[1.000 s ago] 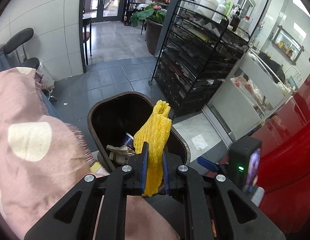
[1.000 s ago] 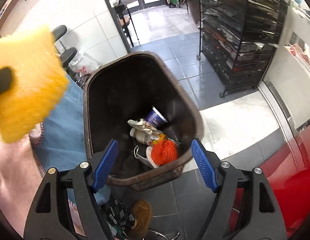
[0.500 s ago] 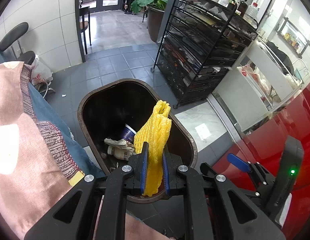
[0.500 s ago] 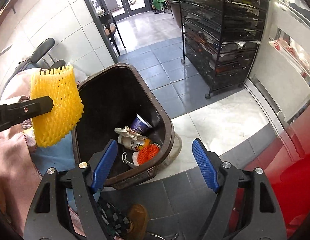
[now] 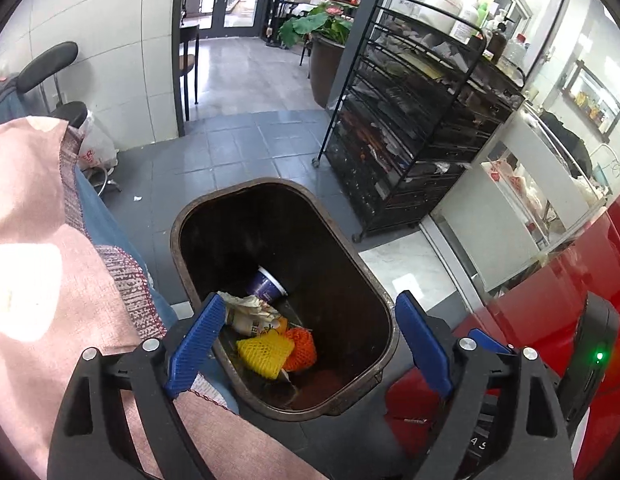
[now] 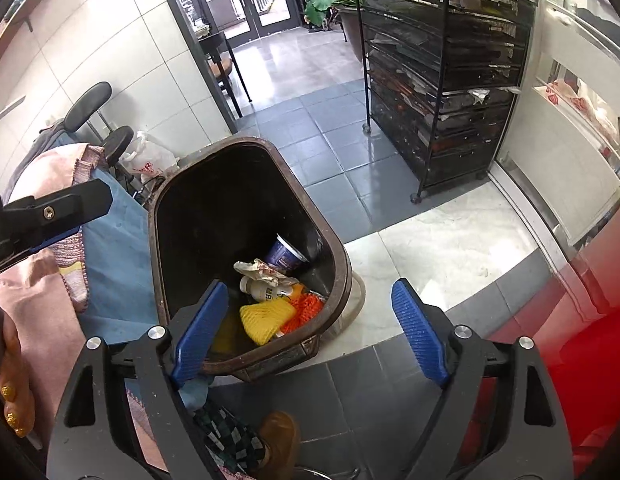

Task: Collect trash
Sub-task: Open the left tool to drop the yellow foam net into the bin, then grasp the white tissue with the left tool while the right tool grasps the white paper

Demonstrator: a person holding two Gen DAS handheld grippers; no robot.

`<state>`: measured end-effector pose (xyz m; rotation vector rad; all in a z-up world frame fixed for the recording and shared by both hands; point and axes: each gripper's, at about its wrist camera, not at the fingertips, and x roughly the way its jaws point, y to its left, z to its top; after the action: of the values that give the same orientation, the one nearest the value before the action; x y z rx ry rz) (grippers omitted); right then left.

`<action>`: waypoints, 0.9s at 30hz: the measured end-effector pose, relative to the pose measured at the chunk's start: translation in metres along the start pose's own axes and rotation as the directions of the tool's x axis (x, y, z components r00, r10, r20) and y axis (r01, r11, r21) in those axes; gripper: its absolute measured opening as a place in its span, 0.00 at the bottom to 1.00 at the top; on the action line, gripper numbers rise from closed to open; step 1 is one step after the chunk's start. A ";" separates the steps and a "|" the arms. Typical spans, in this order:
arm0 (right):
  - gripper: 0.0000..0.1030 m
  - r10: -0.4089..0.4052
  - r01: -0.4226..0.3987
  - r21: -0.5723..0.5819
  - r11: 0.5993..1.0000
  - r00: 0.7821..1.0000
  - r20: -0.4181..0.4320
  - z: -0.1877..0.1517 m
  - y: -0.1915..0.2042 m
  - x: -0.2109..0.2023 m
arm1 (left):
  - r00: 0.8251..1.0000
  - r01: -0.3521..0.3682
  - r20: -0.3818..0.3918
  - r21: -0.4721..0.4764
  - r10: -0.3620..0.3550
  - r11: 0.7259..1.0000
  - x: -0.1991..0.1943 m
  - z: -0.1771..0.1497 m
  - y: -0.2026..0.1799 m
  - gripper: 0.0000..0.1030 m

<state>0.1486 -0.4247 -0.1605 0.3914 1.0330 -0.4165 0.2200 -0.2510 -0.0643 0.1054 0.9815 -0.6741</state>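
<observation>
Both tools are pointing down over a dark brown oval plastic trash bin (image 5: 384,312) standing on the grey tiled floor (image 5: 238,148).

Left tool (image 5: 308,340): its blue-padded jaws have just been opening and are now standing wide apart, nothing between them. The yellow foam mesh fruit sleeve (image 5: 266,350) is lying at the bottom of the bin, clear of the pads.

Right tool (image 6: 310,328): its jaws have also just been opening a little further; they are wide apart and gripping nothing. It is hanging over the near rim of the bin.

Bin contents, seen from the right wrist: the yellow sleeve is touching an orange foam mesh sleeve (image 6: 306,310) on its right. Just behind them a small white bottle (image 6: 266,290) is lying on its side, with crumpled paper (image 6: 258,270) on top of it and a purple-and-white paper cup (image 6: 286,256) tipped against the far wall.

A black wire rack (image 6: 442,68) is standing on the floor beyond the bin. A pink garment (image 5: 42,248) over blue fabric is filling the left side of the left wrist view.
</observation>
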 end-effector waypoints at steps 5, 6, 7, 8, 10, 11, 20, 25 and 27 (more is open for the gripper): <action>0.82 0.008 -0.008 0.007 1.000 1.000 0.008 0.004 0.000 -0.007 | 1.000 0.010 0.023 0.021 -0.011 1.000 -0.010 -0.001 -0.002 0.88; 0.82 0.009 -0.009 0.006 1.000 1.000 0.012 0.004 0.001 -0.009 | 0.999 0.006 0.033 0.030 -0.007 1.000 -0.013 -0.001 -0.004 0.89; 0.82 0.010 -0.010 0.005 1.000 1.000 0.015 0.005 0.002 -0.010 | 0.999 0.004 0.037 0.038 -0.005 0.999 -0.014 -0.002 -0.005 0.89; 0.83 0.011 -0.011 0.003 1.000 1.000 0.019 0.006 0.003 -0.011 | 0.999 0.002 0.039 0.049 -0.004 0.999 -0.016 -0.002 -0.006 0.90; 0.83 0.016 -0.016 0.000 1.000 1.000 0.025 0.008 0.006 -0.015 | 0.999 -0.001 0.042 0.064 -0.001 0.998 -0.019 -0.002 -0.009 0.90; 0.83 0.020 -0.020 -0.003 1.000 0.999 0.029 0.009 0.008 -0.017 | 0.999 -0.002 0.045 0.070 -0.001 0.998 -0.021 -0.002 -0.009 0.90; 0.85 0.094 -0.091 -0.068 0.994 0.994 0.048 0.023 0.038 -0.035 | 0.991 -0.009 0.136 0.115 -0.007 0.993 -0.069 -0.018 -0.003 0.94; 0.85 0.158 -0.147 -0.167 0.975 0.986 0.059 0.028 0.076 -0.047 | 0.982 -0.051 0.189 0.121 0.027 0.991 -0.098 -0.032 0.012 0.94; 0.86 0.198 -0.183 -0.201 0.962 0.978 0.058 0.030 0.091 -0.052 | 0.980 -0.060 0.196 0.116 0.036 0.991 -0.109 -0.036 0.023 0.94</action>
<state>0.1941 -0.3542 -0.0904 0.2938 0.9414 -0.1542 0.1663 -0.1672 -0.0023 0.1670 0.7486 -0.6858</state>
